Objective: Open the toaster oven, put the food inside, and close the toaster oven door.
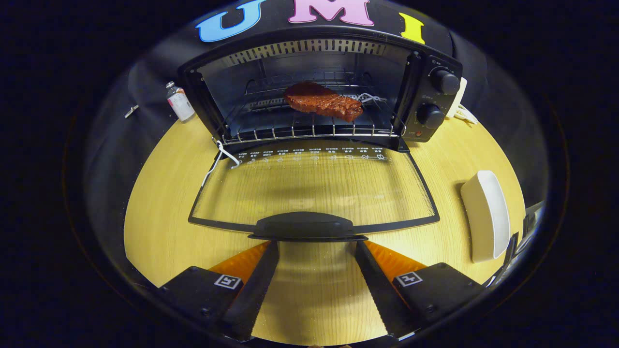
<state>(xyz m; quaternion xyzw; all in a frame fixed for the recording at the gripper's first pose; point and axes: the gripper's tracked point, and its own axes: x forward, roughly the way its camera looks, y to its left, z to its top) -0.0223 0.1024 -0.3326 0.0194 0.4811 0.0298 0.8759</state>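
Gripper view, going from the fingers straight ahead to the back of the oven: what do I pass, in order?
Open gripper → door handle just ahead of the fingers → glass door lying flat → wire rack → steak on the rack.

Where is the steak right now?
In the gripper view, the steak lies on the wire rack inside the open toaster oven, beyond the open fingers.

The black toaster oven (309,96) stood open, glass door (314,188) flat toward 6 o'clock; a brown steak (323,101) lay on its rack (309,130).
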